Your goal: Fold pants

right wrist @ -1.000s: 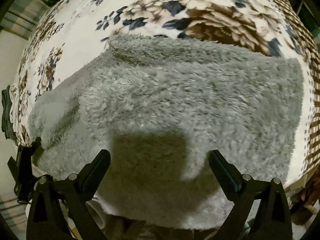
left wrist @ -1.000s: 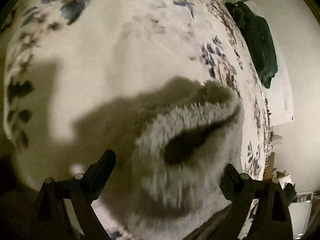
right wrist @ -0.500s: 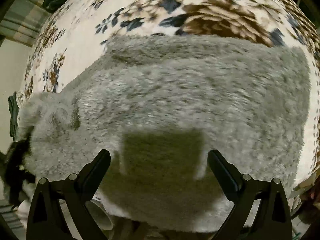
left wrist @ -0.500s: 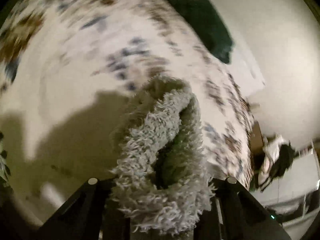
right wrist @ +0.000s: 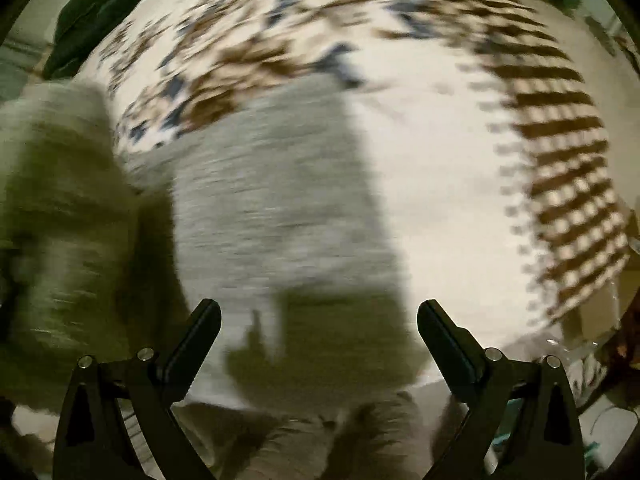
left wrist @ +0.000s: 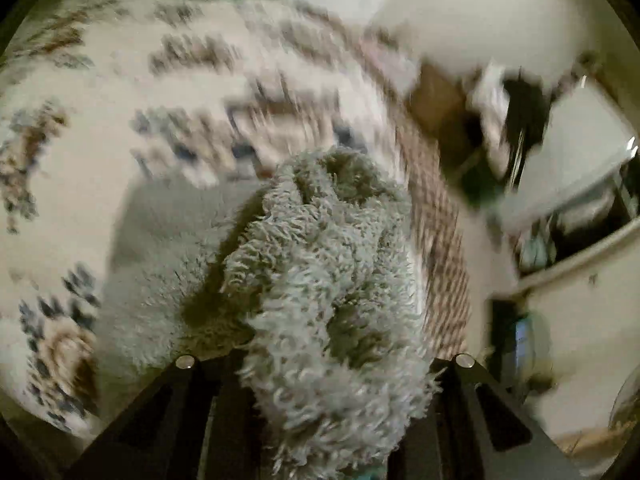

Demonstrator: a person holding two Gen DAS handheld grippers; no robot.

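A bunched end of grey fleece pants [left wrist: 320, 280] is seen clamped in the left gripper [left wrist: 320, 364], whose fingers are closed tight on the thick pile, while the rest of the garment is spread over a floral bedspread [left wrist: 100, 128] toward 9 o'clock in the left wrist view. The right gripper [right wrist: 319, 320] is held wide open above the flat part of the pants [right wrist: 272, 184], with nothing between its fingers. The fabric is judged to be soft, plush and fairly light, limp rather than stiff, so that it will sag and drag wherever it is not supported; the deep pile should give a sure hold, though several layers may be caught at once. A grip on a hem or waistband edge, rather than mid-panel, is judged best for a clean fold. Compared with one second ago, when the left gripper stood open around an unlifted leg end, the fabric has been seized and swung round, with the bedspread's checked border now showing at 3 o'clock and room clutter at 2 o'clock. In the right wrist view the pants, which earlier filled most of the frame, have been drawn toward 9 o'clock, bare bedspread has been exposed at 3 o'clock, and both views are heavily blurred by motion. A dark green cloth [right wrist: 92, 4] is visible at 11 o'clock in the right wrist view.
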